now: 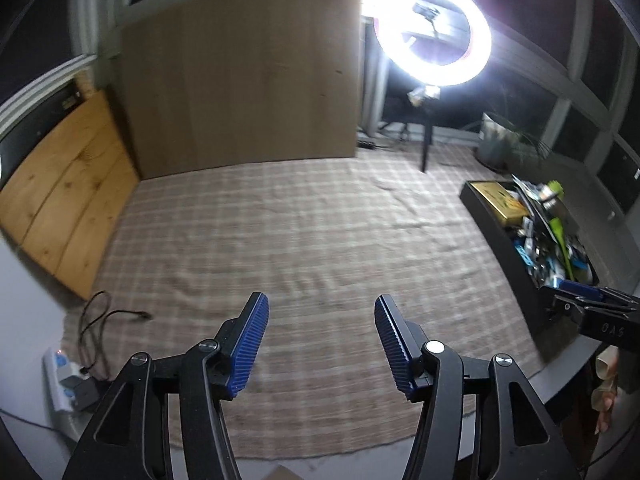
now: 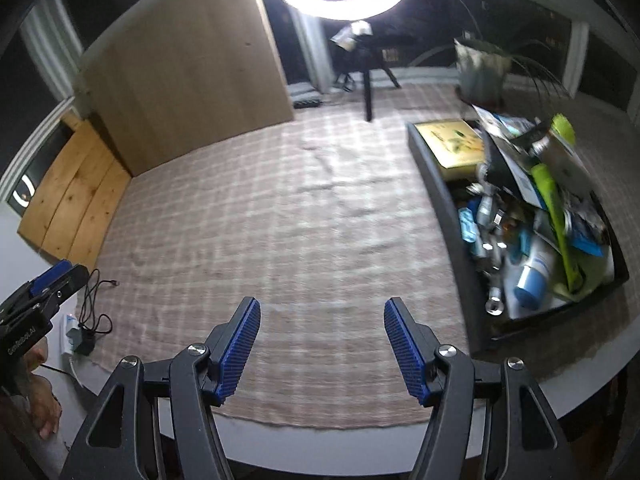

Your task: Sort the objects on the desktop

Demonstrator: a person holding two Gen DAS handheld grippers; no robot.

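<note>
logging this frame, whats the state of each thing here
left gripper: open, nothing between the fingers
right gripper: open, nothing between the fingers
black tray: piled full of mixed items
ring light: switched on
checked cloth: spread flat, a few wrinkles
power strip: plug in

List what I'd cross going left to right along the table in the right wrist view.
Left hand-held gripper → black cable → checked cloth → black tray full of clutter, with a yellow box at its far end and a blue-capped tube near its front.
</note>
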